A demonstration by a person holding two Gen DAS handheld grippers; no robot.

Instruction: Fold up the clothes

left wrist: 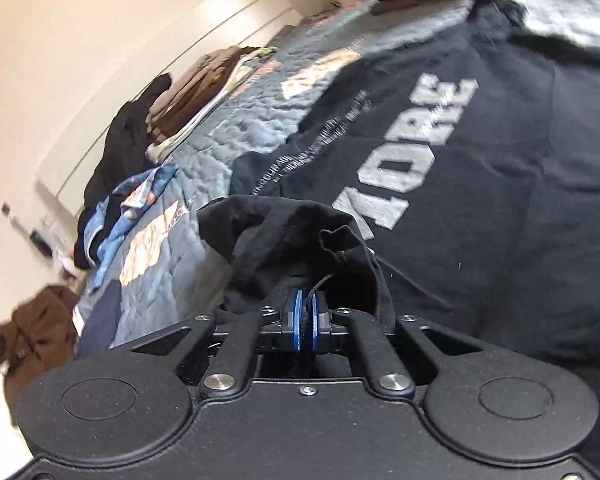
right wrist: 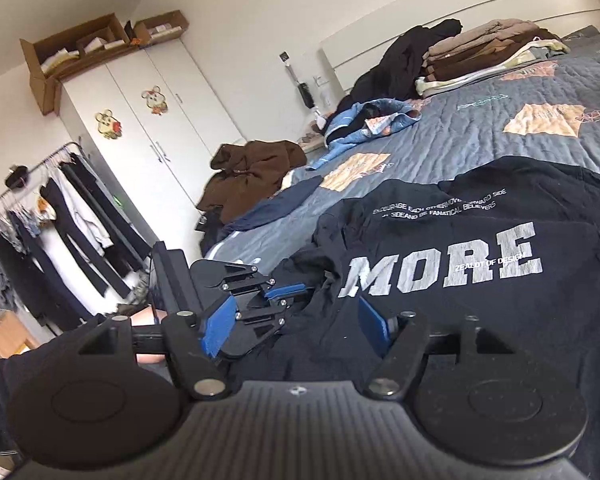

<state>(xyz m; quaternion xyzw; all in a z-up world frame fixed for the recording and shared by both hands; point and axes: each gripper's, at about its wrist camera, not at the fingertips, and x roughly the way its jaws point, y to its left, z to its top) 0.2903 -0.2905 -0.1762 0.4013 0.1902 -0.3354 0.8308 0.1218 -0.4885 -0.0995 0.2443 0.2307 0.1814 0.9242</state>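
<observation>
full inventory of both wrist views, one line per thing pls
black T-shirt: 1, black, grey MORE print, spread on bed
bed quilt: 1, grey-blue, orange patches
folded stack: 1, brown and beige, far side of bed
black garment: 1, heaped beside stack
blue patterned garment: 1, crumpled at bed edge
brown garment: 1, heaped off bed corner
wardrobe: 1, white, boxes on top
clothes rail: 1, hung clothes
left gripper: shut on T-shirt fabric
right gripper: open above T-shirt
</observation>
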